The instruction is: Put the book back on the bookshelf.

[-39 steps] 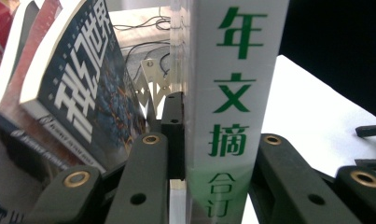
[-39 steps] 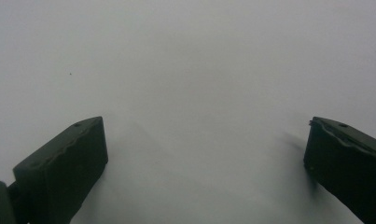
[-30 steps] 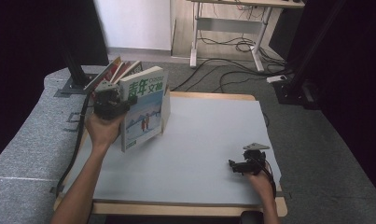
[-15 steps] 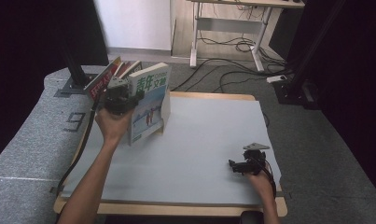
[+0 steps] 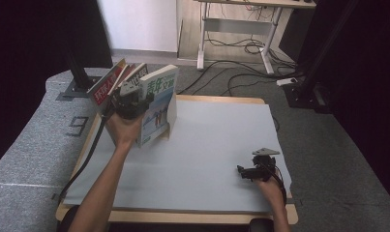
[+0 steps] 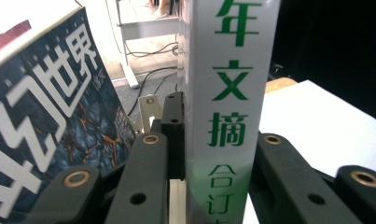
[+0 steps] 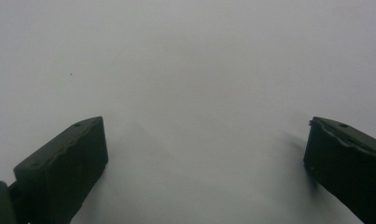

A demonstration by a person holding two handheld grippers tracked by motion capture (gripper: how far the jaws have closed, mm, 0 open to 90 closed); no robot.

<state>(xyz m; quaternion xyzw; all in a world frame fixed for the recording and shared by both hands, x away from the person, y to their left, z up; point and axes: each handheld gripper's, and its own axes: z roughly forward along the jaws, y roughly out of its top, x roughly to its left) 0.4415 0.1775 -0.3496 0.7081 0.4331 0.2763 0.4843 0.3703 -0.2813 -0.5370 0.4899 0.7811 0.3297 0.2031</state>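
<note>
Looks like a lab or recording studio to me: black curtains (image 5: 33,43) all round, grey carpet (image 5: 28,140), cables (image 5: 241,48) trailing under a desk (image 5: 241,19), camera stand (image 5: 76,72) beside the counter (image 5: 221,99).

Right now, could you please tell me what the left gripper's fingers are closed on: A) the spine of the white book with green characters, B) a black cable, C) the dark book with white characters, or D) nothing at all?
A: in the left gripper view, the left gripper has its fingers pressed on either side of the white book at its green-lettered spine; the dark book leans beside it, ungripped.
</note>
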